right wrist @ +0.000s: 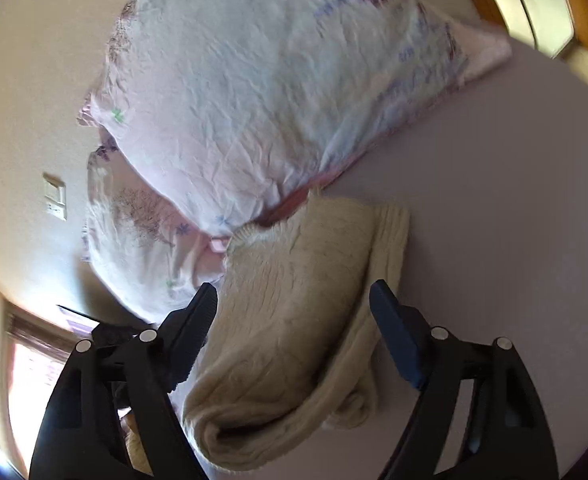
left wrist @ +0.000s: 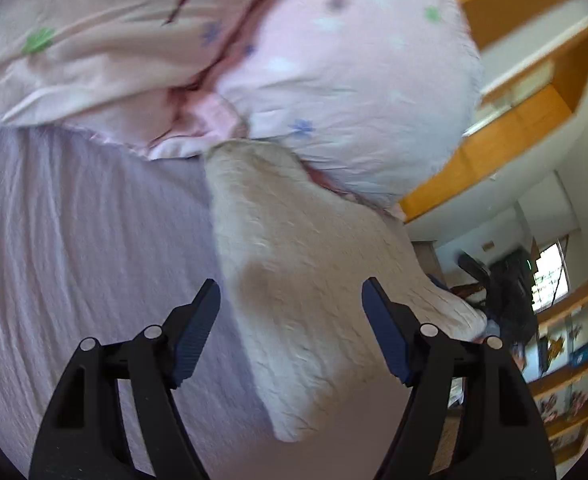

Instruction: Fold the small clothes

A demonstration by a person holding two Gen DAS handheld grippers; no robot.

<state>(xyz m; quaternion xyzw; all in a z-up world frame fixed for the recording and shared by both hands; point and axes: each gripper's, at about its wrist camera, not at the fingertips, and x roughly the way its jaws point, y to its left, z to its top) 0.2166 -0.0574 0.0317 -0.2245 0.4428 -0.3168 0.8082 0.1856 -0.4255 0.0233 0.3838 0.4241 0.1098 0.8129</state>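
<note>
Bedsheet [left wrist: 73,240], pale lilac and finely creased, fills the lower ground of both views. On it rest floral pillows [left wrist: 334,100], pink-white with blue and green flowers, one overlapping the other. The cream knit garment [left wrist: 294,300] lies on the sheet with its far end touching the pillows; it is fuzzy and ribbed, folded over itself with a rolled edge showing in the right wrist view [right wrist: 294,340]. Its long axis runs from the pillows toward the cameras. Wooden shelves [left wrist: 570,380] at the room's edge hold small items too blurred to name. Left tongs [left wrist: 291,332] and right tongs [right wrist: 294,336] both stand released, fingers spread either side of the garment.
</note>
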